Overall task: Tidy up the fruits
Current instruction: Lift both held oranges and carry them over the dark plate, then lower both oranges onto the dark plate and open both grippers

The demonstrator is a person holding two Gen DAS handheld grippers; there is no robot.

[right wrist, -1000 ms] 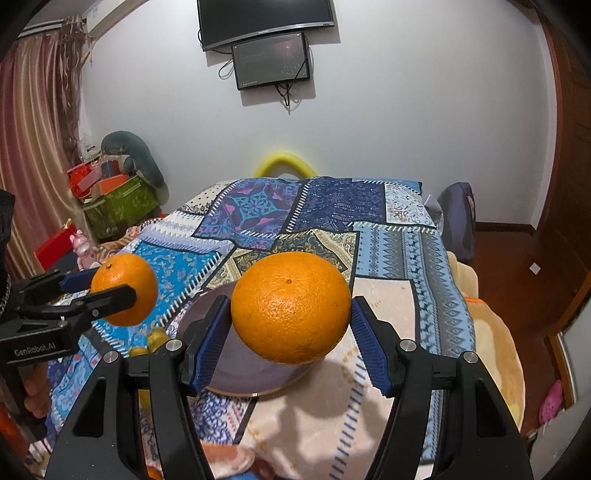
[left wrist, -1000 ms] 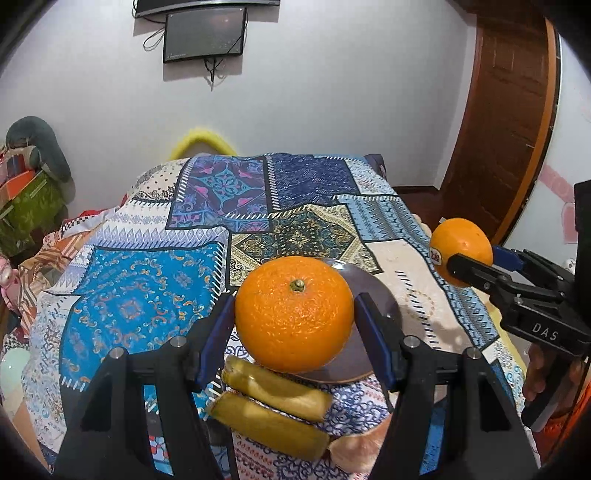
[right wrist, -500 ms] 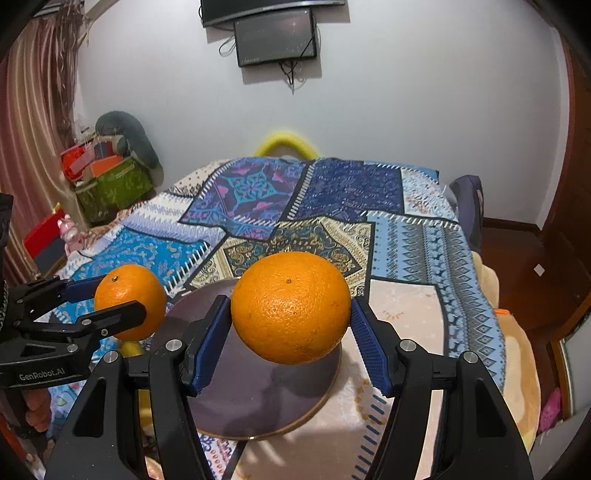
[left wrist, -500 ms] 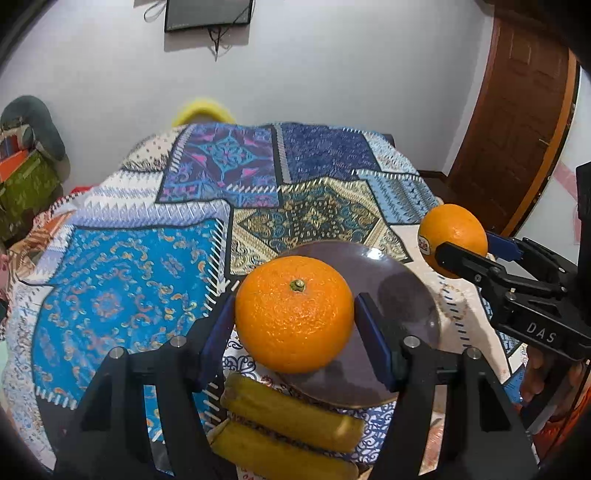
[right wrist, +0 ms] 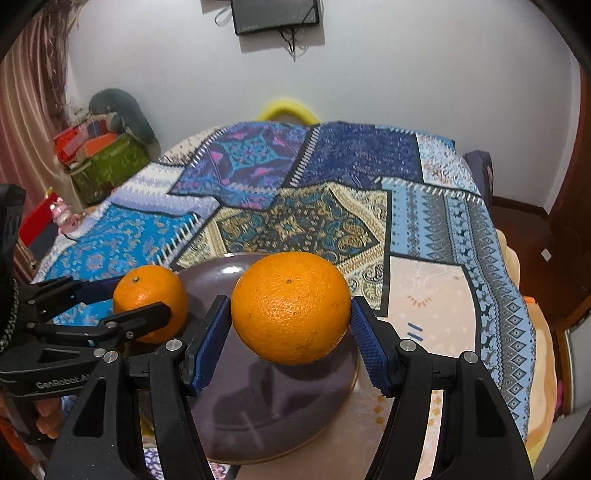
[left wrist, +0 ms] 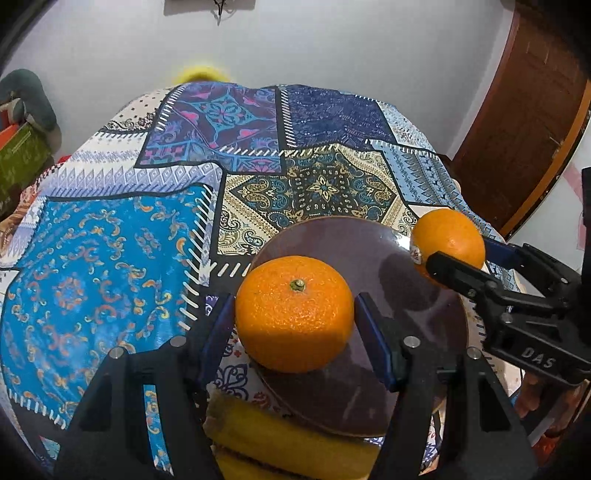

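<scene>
I hold one orange (left wrist: 294, 314) clamped in the left gripper (left wrist: 295, 325) and a second orange (right wrist: 290, 307) clamped in the right gripper (right wrist: 288, 332). Both hang above the dark plate (right wrist: 258, 417) on the bed, apparently for setting down; bananas (left wrist: 280, 443) lie beside the plate.

The bananas (left wrist: 280, 446) were half hidden under the plate (left wrist: 373, 251) and cut by the bottom edge, and the wall screen (right wrist: 275, 14) was cropped above.

Black claw (left wrist: 295, 332) frames, blue ribbed pads (right wrist: 210, 343), silver screws.
</scene>
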